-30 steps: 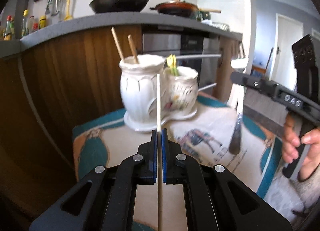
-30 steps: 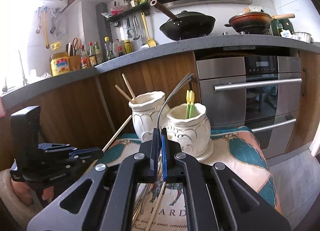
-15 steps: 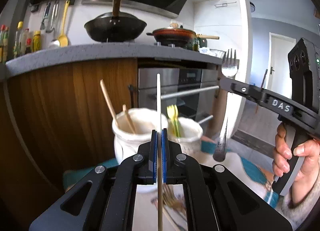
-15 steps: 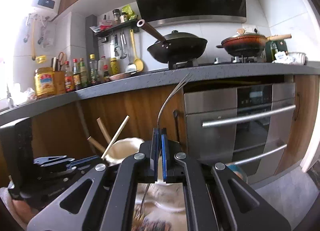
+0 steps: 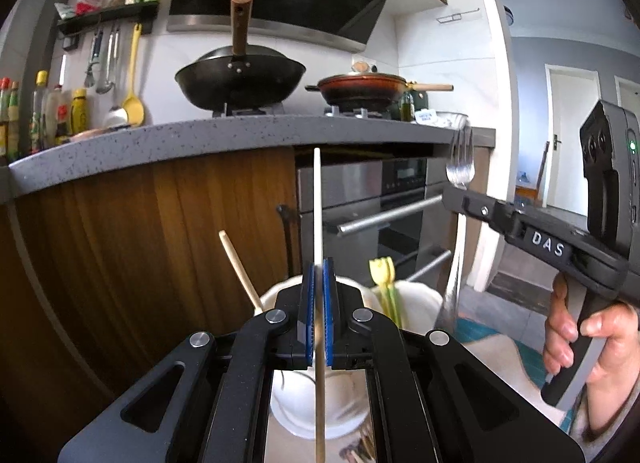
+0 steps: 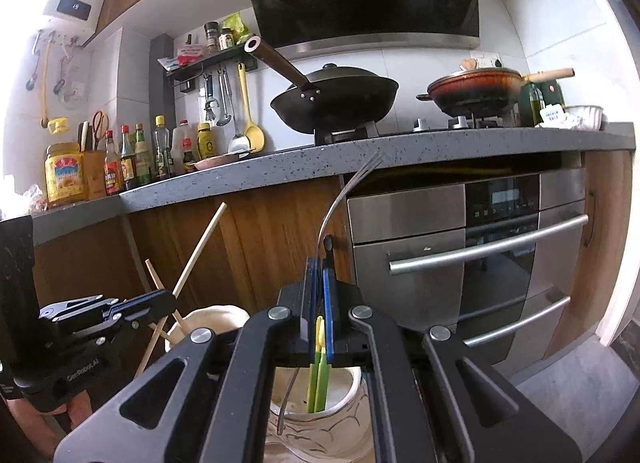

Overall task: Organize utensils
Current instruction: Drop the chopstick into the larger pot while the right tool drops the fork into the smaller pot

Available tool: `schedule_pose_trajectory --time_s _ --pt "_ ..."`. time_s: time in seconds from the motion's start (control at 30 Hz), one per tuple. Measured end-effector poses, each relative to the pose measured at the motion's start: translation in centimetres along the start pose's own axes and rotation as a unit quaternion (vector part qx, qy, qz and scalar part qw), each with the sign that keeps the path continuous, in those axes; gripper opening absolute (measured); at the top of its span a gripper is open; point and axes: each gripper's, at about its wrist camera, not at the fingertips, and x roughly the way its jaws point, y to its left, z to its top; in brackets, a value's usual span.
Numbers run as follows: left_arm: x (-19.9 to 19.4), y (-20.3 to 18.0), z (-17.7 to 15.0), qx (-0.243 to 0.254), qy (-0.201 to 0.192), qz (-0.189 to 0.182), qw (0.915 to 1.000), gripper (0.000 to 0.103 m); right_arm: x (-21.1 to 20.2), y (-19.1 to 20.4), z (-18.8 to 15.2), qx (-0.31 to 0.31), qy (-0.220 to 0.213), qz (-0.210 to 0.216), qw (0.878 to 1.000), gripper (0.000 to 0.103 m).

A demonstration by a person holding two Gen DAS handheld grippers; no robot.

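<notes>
My left gripper is shut on a wooden chopstick that stands upright through its pads. Below it is the left cup of a white ceramic holder, with another chopstick leaning in it. My right gripper is shut on a metal fork, tines up. The fork's handle hangs down over the right cup, which holds yellow-green utensils. Whether the handle tip is inside the cup I cannot tell. In the left wrist view the right gripper holds the fork at the right, a hand on its grip.
Close behind the holder runs a wooden cabinet front under a grey counter, with a steel oven and its bar handles to the right. A black wok and a red pan sit on the stove. A patterned cloth covers the table.
Both grippers have risen and tilted up with the chopstick and fork still held. The white holder has dropped from mid-view to beneath the fingers, and the counter and stove have come into view.
</notes>
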Motion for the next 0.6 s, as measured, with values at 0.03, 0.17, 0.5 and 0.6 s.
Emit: schedule_pose_trajectory --time_s 0.03,0.17,0.5,0.6 --pt "0.0 0.1 0.1 -0.003 -0.003 0.001 1.0000 0.005 0.1 0.1 0.0 -0.001 0.000 0.000 1.000 0.003" --pt "0.1 0.6 0.5 -0.021 -0.019 -0.001 0.9996 0.004 0.4 0.0 0.1 0.000 -0.005 0.000 1.000 0.003" --pt "1.6 0.6 1.0 -0.065 -0.054 -0.010 0.9963 0.005 1.1 -1.5 0.3 0.019 -0.009 0.009 1.000 0.003" --pt "2.0 0.7 0.9 -0.074 -0.058 -0.018 0.9955 0.005 1.5 -2.2 0.3 0.032 -0.004 0.017 0.999 0.003"
